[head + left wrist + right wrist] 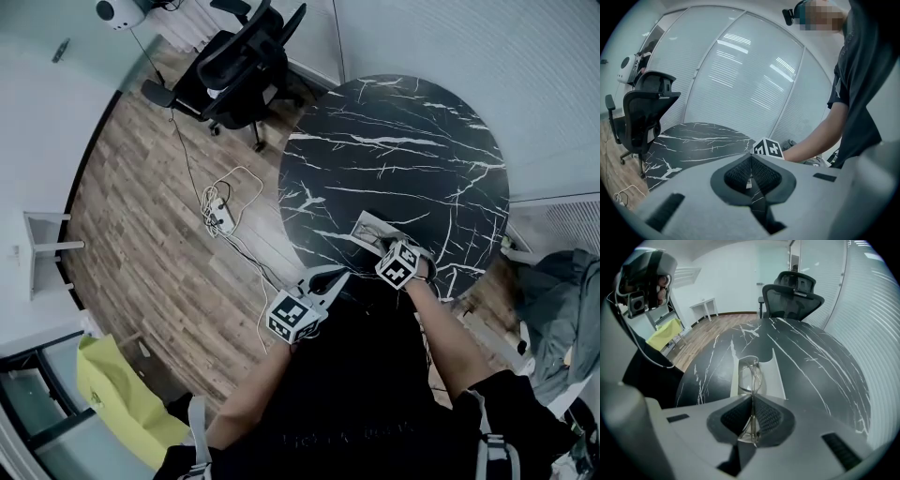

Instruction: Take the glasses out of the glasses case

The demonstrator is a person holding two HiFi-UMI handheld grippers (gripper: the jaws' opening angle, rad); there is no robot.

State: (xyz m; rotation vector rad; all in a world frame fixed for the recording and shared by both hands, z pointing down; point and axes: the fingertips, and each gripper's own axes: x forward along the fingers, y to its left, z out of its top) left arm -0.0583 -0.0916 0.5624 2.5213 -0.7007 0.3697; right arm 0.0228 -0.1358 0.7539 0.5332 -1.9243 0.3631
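Seen from above, a round black marble tabletop (403, 159) with white veins stands on a wooden floor (141, 234). A person stands at its near edge, holding tongs in each hand.

An open grey case (366, 228) lies on the tabletop close to that near edge, its long side pointing away from the person. The right tongs (382, 246) reach over the near end of the case.

In the right gripper view, the right tongs (752, 399) are closed on a pair of clear-framed glasses (751, 373). The glasses stand on edge between the two ribbed pads (one lens sticks out past the tips). That lens sits over the case's (776, 376) hollow, between its two long walls. Whether the glasses touch the case or hang just above it cannot be told.

The left tongs (339, 277) are beyond the near edge of the tabletop, to the left of the case and apart from it, in front of the person's dark shirt. In the left gripper view, the left tongs (751, 159) are closed, pads pressed together with nothing between them. Past them show the right tongs' marker cube (768, 149) and the person's forearm (820, 138).

A black office chair (239, 61) stands off the far left edge of the tabletop, and white cables (220, 211) lie on the floor.
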